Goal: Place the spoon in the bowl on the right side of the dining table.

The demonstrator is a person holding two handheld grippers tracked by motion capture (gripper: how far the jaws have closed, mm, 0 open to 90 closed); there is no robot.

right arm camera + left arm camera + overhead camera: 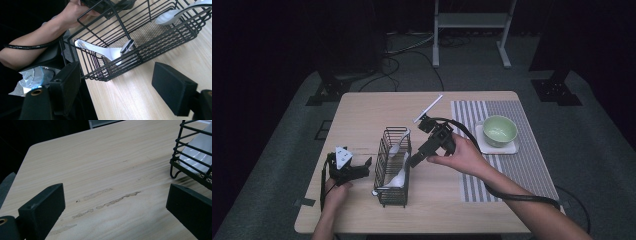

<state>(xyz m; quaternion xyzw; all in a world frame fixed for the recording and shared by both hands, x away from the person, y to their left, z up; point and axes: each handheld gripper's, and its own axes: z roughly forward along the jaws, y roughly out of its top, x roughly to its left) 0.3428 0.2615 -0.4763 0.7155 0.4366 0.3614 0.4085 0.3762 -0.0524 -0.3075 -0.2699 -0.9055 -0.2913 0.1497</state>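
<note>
The wooden surface [362, 107] carries everything, and the work sits near its front edge, within easy reach of both hands. To the far side of the right gripper [415, 160] a striped mat [532, 165] runs along the surface, with a green bowl [499, 130] on a white coaster [512, 148]; both lie well behind that gripper's jaws and seem set aside, out of the way of the loading.

The black wire basket [393, 167] stands between the two grippers, its long side running away from the person. That placement looks deliberate: either hand can reach it without crossing the other. In the right gripper view the basket [140, 40] lies just ahead of the jaws, and two white spoons rest inside it, one spoon [105, 51] near the close end, leaning on the wires, a second spoon [175, 13] at the far end.

The right gripper hangs just beside the basket's rim, tilted down toward it, jaws spread wide and empty, which fits a spoon just let go or about to be picked.

The left gripper [362, 167] rests low on the surface on the basket's other side, jaws wide and empty too, the basket corner [192, 157] just ahead of its right jaw, probably waiting to steady it.
</note>
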